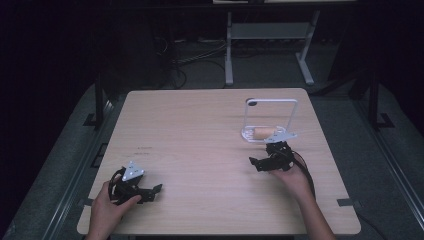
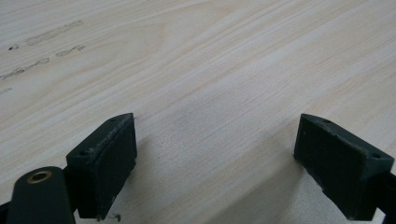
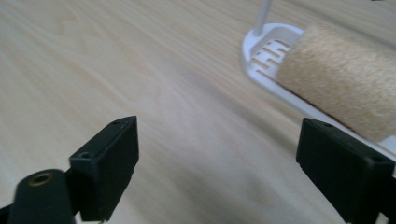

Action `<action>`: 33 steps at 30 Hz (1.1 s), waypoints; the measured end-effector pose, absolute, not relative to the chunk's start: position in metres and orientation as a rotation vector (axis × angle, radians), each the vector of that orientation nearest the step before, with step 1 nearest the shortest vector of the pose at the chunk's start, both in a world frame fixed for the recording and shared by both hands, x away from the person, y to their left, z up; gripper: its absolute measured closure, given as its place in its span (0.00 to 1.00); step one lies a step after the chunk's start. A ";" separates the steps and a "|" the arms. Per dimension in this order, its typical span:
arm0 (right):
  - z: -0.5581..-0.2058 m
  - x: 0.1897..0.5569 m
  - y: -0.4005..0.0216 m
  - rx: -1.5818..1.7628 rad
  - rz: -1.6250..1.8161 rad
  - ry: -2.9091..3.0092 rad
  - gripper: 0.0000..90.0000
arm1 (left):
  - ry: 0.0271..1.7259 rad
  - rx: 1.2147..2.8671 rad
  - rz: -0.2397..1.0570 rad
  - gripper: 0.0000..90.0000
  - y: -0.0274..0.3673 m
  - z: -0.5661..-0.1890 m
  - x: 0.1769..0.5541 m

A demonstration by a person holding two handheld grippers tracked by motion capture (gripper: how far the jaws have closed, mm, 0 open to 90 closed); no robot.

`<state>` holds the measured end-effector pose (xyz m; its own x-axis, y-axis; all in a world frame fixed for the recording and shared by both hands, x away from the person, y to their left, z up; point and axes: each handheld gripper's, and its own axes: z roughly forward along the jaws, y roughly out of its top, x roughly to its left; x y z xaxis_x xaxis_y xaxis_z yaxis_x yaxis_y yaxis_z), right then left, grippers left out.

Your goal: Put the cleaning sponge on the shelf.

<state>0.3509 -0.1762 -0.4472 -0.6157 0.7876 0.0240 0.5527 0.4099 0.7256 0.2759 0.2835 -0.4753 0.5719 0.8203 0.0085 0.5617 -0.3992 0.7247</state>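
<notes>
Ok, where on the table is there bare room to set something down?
Bare wood spans the table from the left tongs across to the white rack, plus the whole far-left part. It is crowded only on the right, where the right tongs, open, sit beside the rack holding the tan roll.

room dark | floor [image 1: 60, 150] grey | wooden table [image 1: 200, 130] | white desk frame [image 1: 270, 35] behind, cables [image 1: 192, 57] beneath
</notes>
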 end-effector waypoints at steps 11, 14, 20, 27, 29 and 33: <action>-0.453 0.322 -0.173 1.118 1.051 2.377 0.10 | 1.099 2.114 0.482 0.14 0.283 -0.475 0.276; -0.453 0.314 -0.174 1.109 1.060 2.378 0.10 | 1.099 2.115 0.481 0.14 0.283 -0.475 0.276; -0.455 0.298 -0.176 1.088 1.084 2.393 0.10 | 1.099 2.115 0.482 0.14 0.283 -0.475 0.276; -0.458 0.284 -0.177 1.061 1.105 2.401 0.10 | 1.099 2.114 0.482 0.14 0.283 -0.475 0.276; -0.460 0.281 -0.177 1.062 1.101 2.399 0.10 | 1.098 2.116 0.481 0.14 0.284 -0.475 0.276; -0.464 0.277 -0.176 1.053 1.092 2.404 0.10 | 1.099 2.114 0.482 0.14 0.283 -0.475 0.276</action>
<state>0.2772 -0.1760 -0.4643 -0.6870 0.7260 0.0293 0.4997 0.4429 0.7444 0.2759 0.2835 -0.4753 0.5717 0.8204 0.0086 0.5617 -0.3990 0.7247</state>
